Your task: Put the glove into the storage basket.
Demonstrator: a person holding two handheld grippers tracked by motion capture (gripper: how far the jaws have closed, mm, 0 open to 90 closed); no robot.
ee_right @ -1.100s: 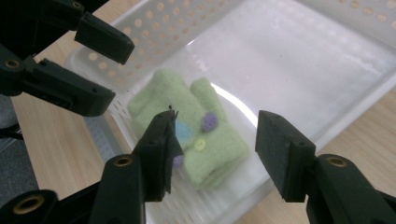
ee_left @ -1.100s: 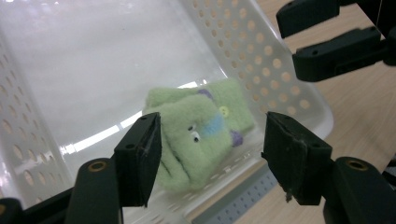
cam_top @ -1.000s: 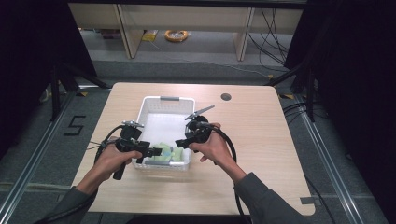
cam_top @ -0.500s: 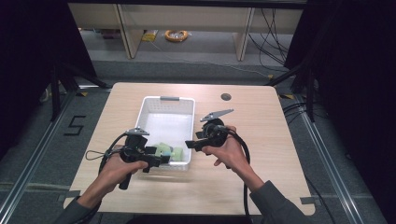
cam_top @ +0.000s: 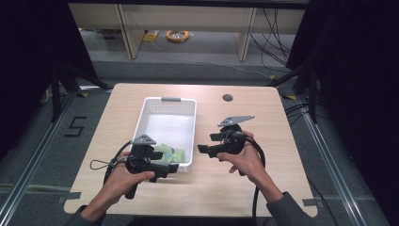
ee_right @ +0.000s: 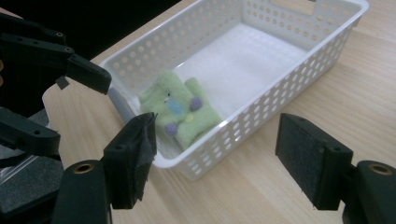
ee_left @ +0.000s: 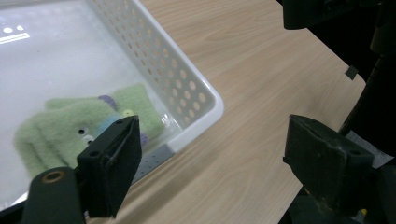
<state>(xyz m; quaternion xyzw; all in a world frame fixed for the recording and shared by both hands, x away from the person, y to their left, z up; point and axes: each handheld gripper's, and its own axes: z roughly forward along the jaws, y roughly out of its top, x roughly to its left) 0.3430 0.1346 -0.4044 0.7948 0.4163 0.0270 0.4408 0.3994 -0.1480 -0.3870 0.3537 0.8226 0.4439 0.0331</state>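
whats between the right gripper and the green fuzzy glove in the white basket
The perforated side wall of the white plastic basket stands between the right gripper and the green fuzzy glove, with bare wooden table on the near side, seen in the right gripper view.

**Materials and Surface Finish**

I see a table [cam_top: 291, 155] of pale wood-grain laminate, smooth with a low sheen. The basket [ee_right: 299, 95] is white perforated plastic, glossy on its floor. Inside it, just beyond my left gripper [ee_left: 210, 163] fingers, lies a green glove [ee_left: 70, 123] of fuzzy knitted cloth. The right gripper [ee_right: 215, 161] pads [ee_right: 306, 163] are matt black, rough-textured rubber or foam.
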